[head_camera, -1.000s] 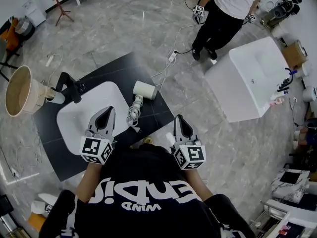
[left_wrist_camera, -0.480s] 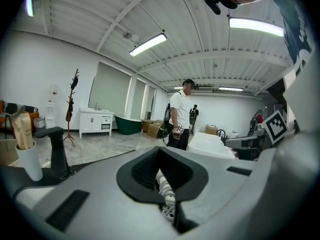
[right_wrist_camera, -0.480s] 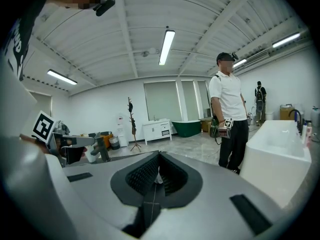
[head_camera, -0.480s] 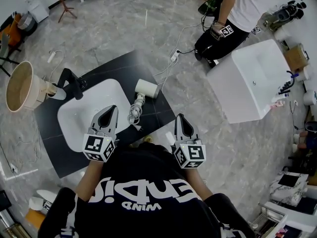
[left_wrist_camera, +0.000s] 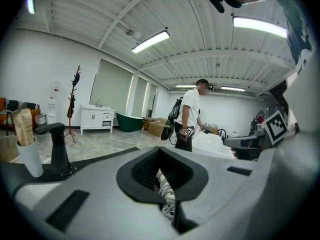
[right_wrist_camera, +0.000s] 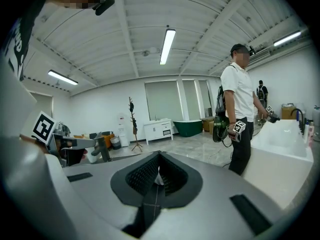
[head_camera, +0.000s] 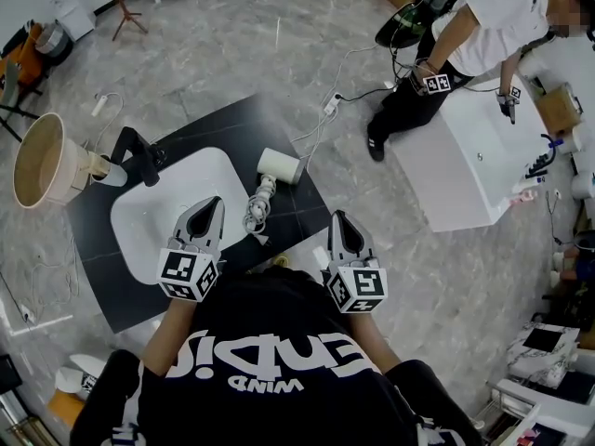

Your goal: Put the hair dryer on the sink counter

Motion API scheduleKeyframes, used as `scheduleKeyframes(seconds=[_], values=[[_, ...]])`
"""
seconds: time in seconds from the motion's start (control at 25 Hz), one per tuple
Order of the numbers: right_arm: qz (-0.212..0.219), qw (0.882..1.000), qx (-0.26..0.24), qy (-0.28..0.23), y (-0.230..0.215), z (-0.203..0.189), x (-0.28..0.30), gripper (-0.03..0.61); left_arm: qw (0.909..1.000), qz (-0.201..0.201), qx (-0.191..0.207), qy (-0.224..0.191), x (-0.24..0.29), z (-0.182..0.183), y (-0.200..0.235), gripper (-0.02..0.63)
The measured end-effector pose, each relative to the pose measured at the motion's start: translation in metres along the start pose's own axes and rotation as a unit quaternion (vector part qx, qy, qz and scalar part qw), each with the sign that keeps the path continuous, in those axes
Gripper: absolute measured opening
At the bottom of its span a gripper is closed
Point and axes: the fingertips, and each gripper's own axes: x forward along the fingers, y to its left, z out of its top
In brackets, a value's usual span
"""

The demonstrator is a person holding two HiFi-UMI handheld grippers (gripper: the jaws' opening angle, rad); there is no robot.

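The person in the black shirt stands at the near edge of the black sink counter, a gripper in each hand; the left gripper hangs over the near right part of the white basin, its jaws pressed together with nothing pinched between them; the right gripper is held off the counter's near right corner, and its jaws also meet along a closed seam, empty.

The hair dryer lies on its side on the black counter just right of the basin, white barrel pointing away, handle towards the person; its white cord sits bundled in a coil at the handle's end, and that coil shows through the notch of the left gripper's shut jaws; the dryer is apart from both grippers, beyond and between them.

A black faucet stands at the basin's far left, a white cup just beside it; a white power strip and cable trail over the grey floor; a second person in a white shirt leans at a separate white sink unit, well apart.
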Motion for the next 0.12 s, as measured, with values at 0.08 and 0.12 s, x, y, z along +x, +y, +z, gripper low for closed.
scheduleKeyframes(seconds=[0.08,0.12], values=[[0.001,1.000,-0.001,-0.001,0.0002,0.0026,0.0015,0.023,1.0000,0.002,-0.001,0.001,0.0007,0.0014,0.0002,0.008],[0.001,1.000,-0.001,-0.001,0.0002,0.0039,0.0021,0.023,1.0000,0.003,-0.002,0.001,0.0011,0.0021,0.0003,0.008]])
